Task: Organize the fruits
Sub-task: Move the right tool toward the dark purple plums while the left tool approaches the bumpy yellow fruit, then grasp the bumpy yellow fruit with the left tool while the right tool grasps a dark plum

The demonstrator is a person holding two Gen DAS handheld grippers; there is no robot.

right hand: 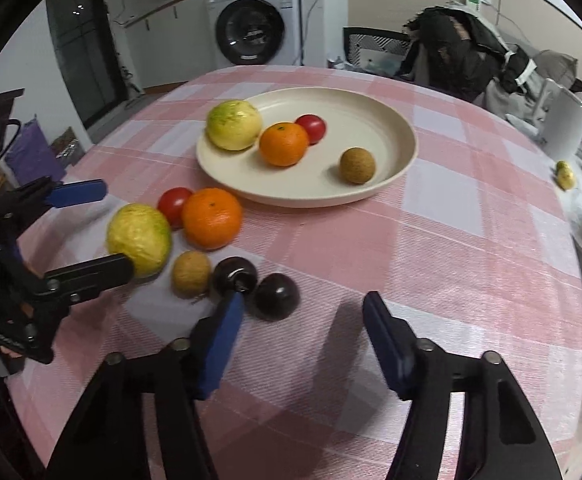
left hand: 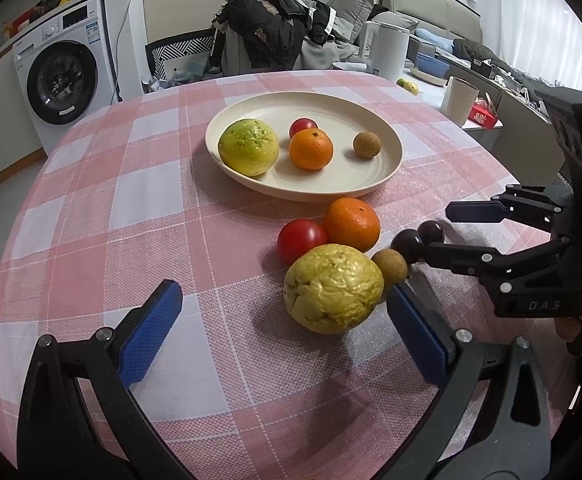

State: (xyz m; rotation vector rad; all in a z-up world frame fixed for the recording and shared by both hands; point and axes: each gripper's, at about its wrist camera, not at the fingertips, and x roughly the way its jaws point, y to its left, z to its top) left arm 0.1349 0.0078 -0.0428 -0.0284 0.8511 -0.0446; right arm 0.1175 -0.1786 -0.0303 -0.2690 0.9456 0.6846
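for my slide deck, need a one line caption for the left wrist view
Open left gripper approaches a yellow guava among loose fruit, plate of sorted fruit behind.

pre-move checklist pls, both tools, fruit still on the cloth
1. Left tool open: ok, blue pads spread wide.
2. Right tool open: ok, nothing between the pads.
3. Wrinkled yellow-green round fruit lined up with the left tool: ok, just ahead of the pads, toward the right one.
4. Two dark purple round fruits lined up with the right tool: not ok, left pad sits in front of one.
5. Free room on the cream round plate: ok.
6. Tools clear of each other: cannot tell, they look close.
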